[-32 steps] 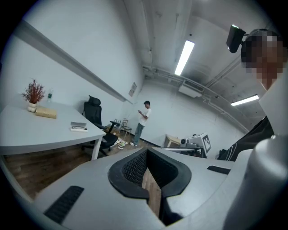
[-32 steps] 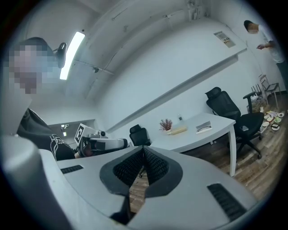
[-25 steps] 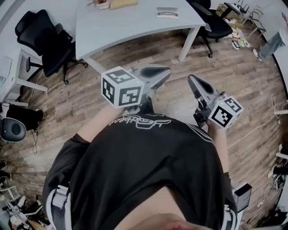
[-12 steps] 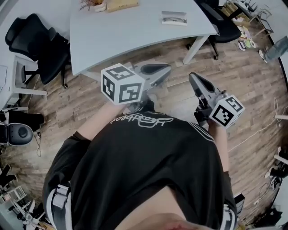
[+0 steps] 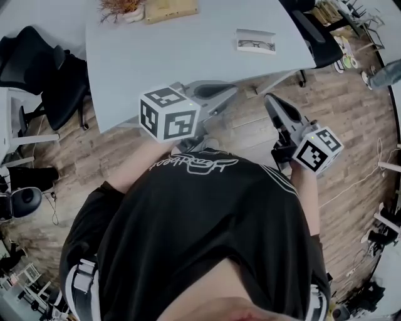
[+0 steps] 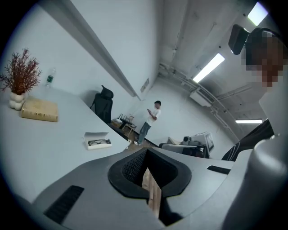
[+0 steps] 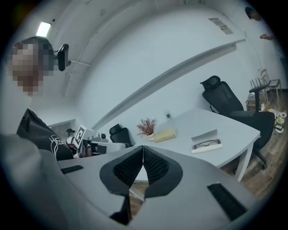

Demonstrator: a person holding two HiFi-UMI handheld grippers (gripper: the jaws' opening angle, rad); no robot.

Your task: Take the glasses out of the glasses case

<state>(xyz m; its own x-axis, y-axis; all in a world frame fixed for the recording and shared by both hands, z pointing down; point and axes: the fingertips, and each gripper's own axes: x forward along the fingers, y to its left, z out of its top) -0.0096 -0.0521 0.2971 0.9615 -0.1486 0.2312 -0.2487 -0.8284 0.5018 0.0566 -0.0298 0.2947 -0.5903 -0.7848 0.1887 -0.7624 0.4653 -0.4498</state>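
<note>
An open white glasses case lies on the far right part of the pale grey table, with dark-framed glasses inside. It also shows in the left gripper view as the case and in the right gripper view as the case. My left gripper hovers at the table's near edge, shut with nothing in it; its tips touch. My right gripper hangs over the wooden floor just short of the table, shut and empty as well. Both are well short of the case.
A dried plant in a vase and a tan box stand at the table's far side. Black office chairs stand left, and another chair stands right. A person stands far off.
The table and case have drawn closer in the head view. Both grippers stay shut in front of the body, the left one now reaching the table's edge.
</note>
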